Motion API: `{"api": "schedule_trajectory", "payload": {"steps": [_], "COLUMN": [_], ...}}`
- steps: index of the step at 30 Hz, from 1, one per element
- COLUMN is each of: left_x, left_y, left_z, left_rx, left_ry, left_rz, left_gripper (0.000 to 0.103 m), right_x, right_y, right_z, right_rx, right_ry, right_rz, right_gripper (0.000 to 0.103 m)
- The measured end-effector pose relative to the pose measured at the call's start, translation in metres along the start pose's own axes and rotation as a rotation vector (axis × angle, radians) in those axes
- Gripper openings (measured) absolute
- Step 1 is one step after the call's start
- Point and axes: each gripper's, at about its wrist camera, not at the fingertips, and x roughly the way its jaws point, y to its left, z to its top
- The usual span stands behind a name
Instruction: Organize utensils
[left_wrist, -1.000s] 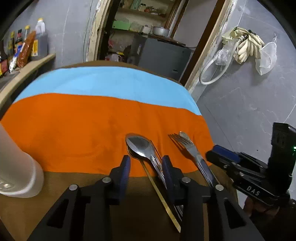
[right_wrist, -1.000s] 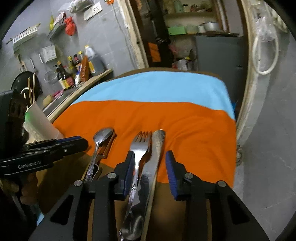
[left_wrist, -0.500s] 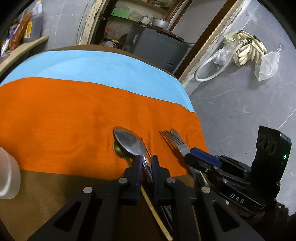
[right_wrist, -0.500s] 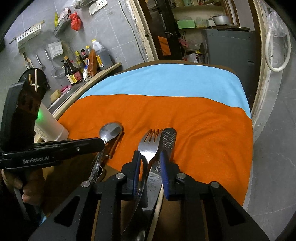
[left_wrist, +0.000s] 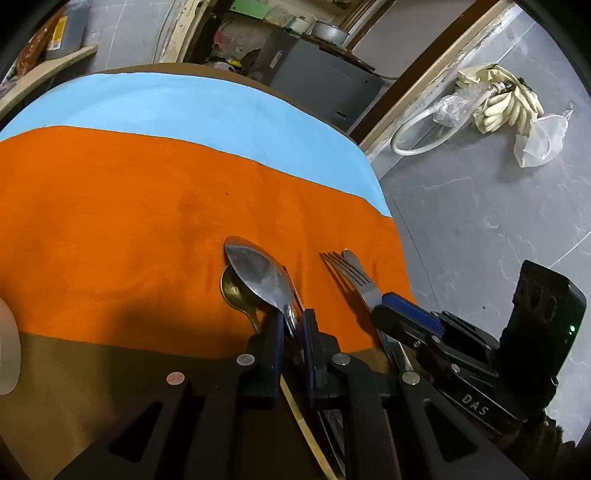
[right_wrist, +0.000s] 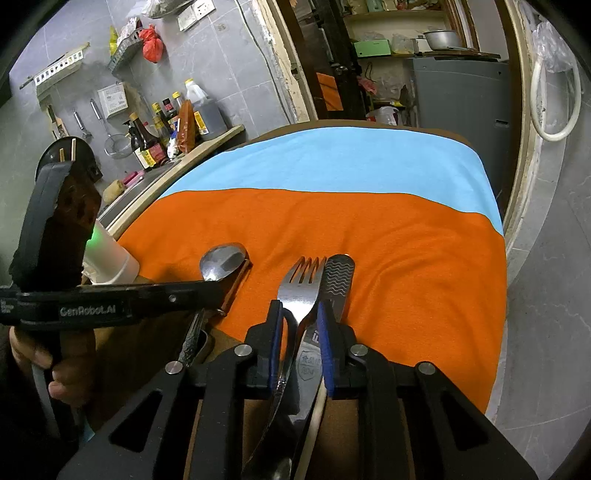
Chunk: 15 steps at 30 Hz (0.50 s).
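My left gripper (left_wrist: 293, 325) is shut on the neck of a steel spoon (left_wrist: 258, 275), whose bowl lies over a brass spoon (left_wrist: 232, 291) on the orange cloth (left_wrist: 110, 229). My right gripper (right_wrist: 301, 319) is shut on a steel fork (right_wrist: 301, 286), with a wavy-patterned knife (right_wrist: 339, 280) right beside it. Both grippers sit at the near edge of the table, side by side. The fork (left_wrist: 345, 271) and the right gripper (left_wrist: 406, 317) also show in the left wrist view. The steel spoon (right_wrist: 221, 258) shows in the right wrist view.
A white cup (right_wrist: 110, 258) stands at the left of the table. The blue cloth strip (right_wrist: 332, 162) covers the far part. A counter with sauce bottles (right_wrist: 166, 129) lies to the left. The table's right edge drops to a grey tiled floor (left_wrist: 480, 206).
Both grippers went from open to shut, the left on the steel spoon, the right on the fork. Both have moved a little forward over the utensils.
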Motion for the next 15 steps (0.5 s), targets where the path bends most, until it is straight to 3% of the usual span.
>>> {"api": "schedule_trajectory", "payload": {"steps": [15], "left_x": [0.005], "left_y": [0.003], "left_z": [0.018], "left_rx": [0.000], "left_ry": [0.025], "left_rz": [-0.003], "left_gripper": [0.005], "right_x": [0.015], "right_y": [0.004], "right_z": [0.018], "right_rx": [-0.015], "right_ry": [0.067], "right_rz": [0.039], "right_gripper": [0.012]}}
